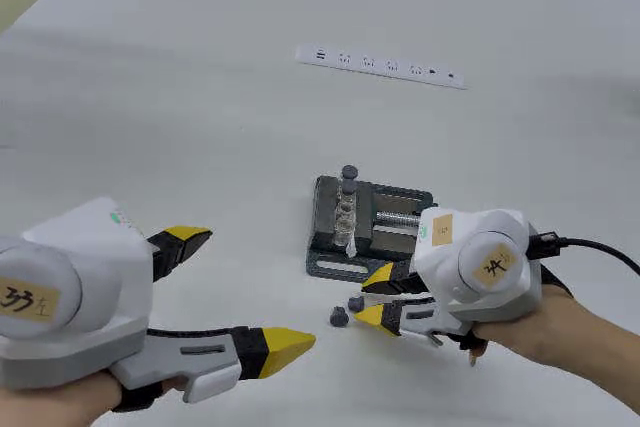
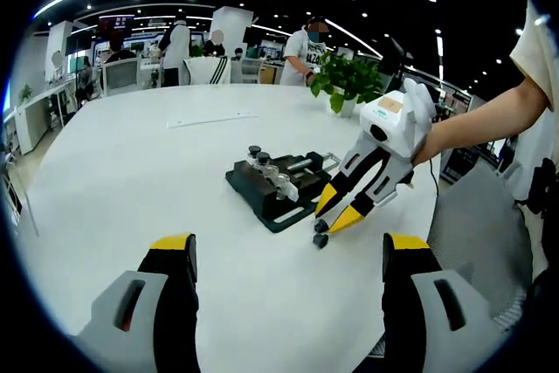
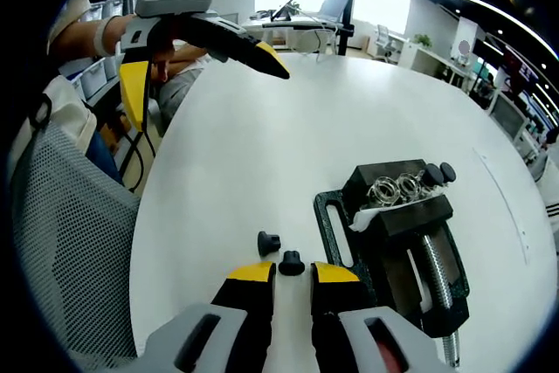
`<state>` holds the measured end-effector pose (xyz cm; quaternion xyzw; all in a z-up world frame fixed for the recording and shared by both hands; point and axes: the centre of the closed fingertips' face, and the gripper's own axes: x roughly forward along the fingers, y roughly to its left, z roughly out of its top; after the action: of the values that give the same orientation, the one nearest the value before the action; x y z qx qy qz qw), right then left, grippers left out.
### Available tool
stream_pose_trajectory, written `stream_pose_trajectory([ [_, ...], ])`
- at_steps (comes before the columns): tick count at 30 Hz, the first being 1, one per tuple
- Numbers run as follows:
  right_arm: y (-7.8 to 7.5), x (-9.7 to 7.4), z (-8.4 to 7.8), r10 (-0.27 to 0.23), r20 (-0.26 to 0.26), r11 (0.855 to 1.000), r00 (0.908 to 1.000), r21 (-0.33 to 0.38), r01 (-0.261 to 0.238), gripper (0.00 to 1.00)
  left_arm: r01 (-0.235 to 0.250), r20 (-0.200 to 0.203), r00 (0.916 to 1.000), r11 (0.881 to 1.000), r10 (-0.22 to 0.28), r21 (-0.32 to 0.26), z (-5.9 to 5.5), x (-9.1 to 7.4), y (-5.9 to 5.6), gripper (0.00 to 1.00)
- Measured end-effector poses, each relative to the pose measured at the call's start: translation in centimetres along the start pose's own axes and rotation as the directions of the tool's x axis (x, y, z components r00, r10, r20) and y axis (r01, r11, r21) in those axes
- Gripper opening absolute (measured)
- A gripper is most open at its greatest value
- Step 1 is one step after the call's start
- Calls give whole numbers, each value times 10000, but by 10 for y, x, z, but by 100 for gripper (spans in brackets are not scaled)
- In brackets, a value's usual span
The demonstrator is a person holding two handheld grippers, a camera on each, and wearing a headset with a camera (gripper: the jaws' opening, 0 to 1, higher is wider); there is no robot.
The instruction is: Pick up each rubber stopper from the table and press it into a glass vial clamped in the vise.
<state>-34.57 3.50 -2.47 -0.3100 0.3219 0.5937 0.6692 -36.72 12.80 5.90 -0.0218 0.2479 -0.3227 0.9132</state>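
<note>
A black vise [image 1: 325,209] holds a row of glass vials [image 1: 345,215]; the far ones carry dark stoppers [image 1: 349,173], and two near ones [image 3: 393,187] stand uncapped. Two loose rubber stoppers lie on the table in front of the vise. My right gripper [image 1: 373,295] is low over them, jaws narrowly apart, with one stopper [image 3: 290,262] between its tips and not visibly pinched. The other stopper [image 3: 267,240] lies just beyond it. My left gripper [image 1: 243,290] hovers wide open and empty at the near left, well away from the vise [image 2: 262,189].
A white power strip [image 1: 380,65] lies at the far side of the white table [image 1: 180,117]. A mesh chair [image 3: 61,242] stands by the table's edge. A potted plant [image 2: 348,80] and standing people are in the background.
</note>
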Motion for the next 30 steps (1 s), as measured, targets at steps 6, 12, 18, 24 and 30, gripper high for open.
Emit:
stream_pose_trajectory([
  [6, 0, 0, -1, 17, -9, 10000, 10000, 7, -17, 10, 10, -10, 10000, 10000, -10, -13, -1, 0, 1, 86],
  [12, 0, 0, -2, 29, 16, 10000, 10000, 76, -30, 8, 59, -24, 10000, 10000, -59, 6, 1, 1, -3, 86],
  [18, 1, 1, -1, 36, 69, 10000, 10000, 50, -36, 7, 73, -23, 10000, 10000, -73, 13, 0, 1, -1, 85],
  [24, 1, -2, 0, 33, 115, 10000, 9999, 60, -34, 6, 139, -73, 9999, 9999, -138, 93, 0, 2, -2, 85],
  [30, -3, -20, 4, 61, -77, 9993, 10000, -356, -64, 6, 342, -174, 9993, 9991, -337, 260, 1, 6, -6, 84],
])
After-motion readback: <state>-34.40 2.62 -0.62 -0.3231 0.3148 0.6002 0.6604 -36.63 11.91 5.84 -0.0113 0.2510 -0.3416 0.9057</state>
